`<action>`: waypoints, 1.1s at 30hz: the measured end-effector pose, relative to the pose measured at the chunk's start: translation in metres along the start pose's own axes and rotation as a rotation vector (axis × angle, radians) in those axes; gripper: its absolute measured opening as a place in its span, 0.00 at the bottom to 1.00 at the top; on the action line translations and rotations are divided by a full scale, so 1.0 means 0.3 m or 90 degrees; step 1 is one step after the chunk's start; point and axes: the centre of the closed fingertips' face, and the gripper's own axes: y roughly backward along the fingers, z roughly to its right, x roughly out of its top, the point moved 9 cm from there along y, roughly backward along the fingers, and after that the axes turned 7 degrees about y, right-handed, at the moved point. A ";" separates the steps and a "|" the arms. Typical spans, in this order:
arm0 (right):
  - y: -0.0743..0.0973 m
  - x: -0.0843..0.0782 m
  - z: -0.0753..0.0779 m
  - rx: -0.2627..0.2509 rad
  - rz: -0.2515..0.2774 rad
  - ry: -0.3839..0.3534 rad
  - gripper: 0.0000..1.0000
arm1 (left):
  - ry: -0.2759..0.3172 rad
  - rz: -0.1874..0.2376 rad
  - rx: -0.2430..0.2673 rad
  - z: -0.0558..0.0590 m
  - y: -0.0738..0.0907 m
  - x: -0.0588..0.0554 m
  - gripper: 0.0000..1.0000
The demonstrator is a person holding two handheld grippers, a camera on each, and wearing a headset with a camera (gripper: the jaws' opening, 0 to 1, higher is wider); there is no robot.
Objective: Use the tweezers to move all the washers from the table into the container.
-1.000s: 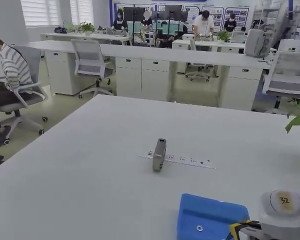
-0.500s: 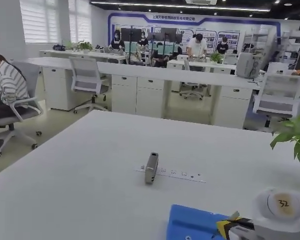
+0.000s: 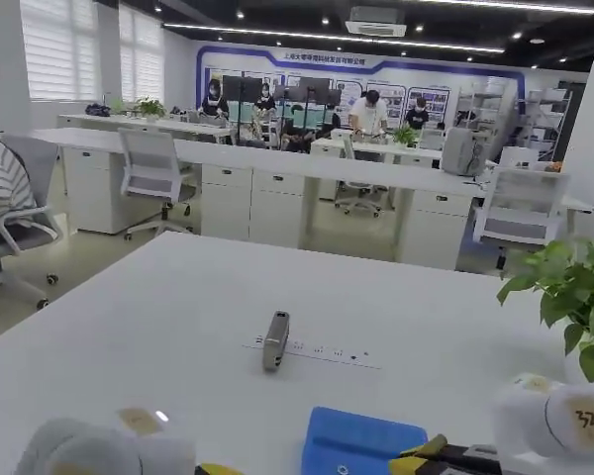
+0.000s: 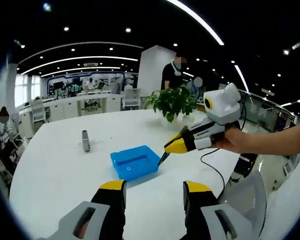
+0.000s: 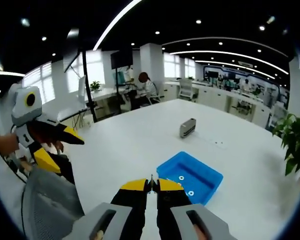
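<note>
The right tool [image 5: 151,186] has its yellow-tipped jaws pressed almost together on the tweezers [image 4: 163,158], whose thin dark point sticks out past the jaw tips. In the left gripper view that point hangs by the right corner of the blue container [image 4: 135,162], close to its rim. Whether it touches the rim cannot be told.

The container sits on the white counter [image 5: 125,145]. In the right gripper view it lies just ahead of the right tool and a little to the right. Two washers [image 5: 181,177] rest on its floor, apart from each other.

The left tool [image 4: 155,188] is wide open with nothing between its jaws, and the container lies ahead of it. A hand [image 4: 235,142] grips the right tool.

Beyond the container, a small grey block [image 3: 275,339] stands on the counter at one end of a flat row of sockets [image 3: 322,349]. A potted plant [image 3: 574,297] stands toward the counter's right side.

In the head view, a round label [image 3: 586,418] on the right tool reads "32". The lettering on the blue-framed far wall [image 3: 356,61] is too small to read.
</note>
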 end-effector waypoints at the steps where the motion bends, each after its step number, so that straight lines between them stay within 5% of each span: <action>1: 0.005 0.004 -0.009 0.005 -0.002 0.021 0.03 | -0.002 0.006 -0.018 0.012 -0.004 0.021 0.44; 6: 0.041 0.037 -0.069 0.054 -0.002 0.056 0.03 | -0.006 -0.005 -0.101 0.051 -0.023 0.085 0.42; 11: 0.062 0.064 -0.090 0.071 0.014 0.060 0.03 | -0.028 -0.018 -0.132 0.063 -0.042 0.119 0.38; 15: 0.063 0.067 -0.129 0.136 -0.003 0.055 0.02 | -0.036 -0.031 -0.173 0.076 -0.062 0.136 0.28; 19: 0.059 0.066 -0.163 0.162 -0.028 0.091 0.02 | -0.044 -0.026 -0.226 0.103 -0.082 0.162 0.24; 25: 0.053 0.057 -0.181 0.185 -0.055 0.125 0.02 | -0.132 -0.050 -0.274 0.121 -0.105 0.165 0.11; 33: 0.049 0.040 -0.209 0.261 -0.075 0.139 0.03 | -0.202 -0.080 -0.366 0.140 -0.134 0.120 0.05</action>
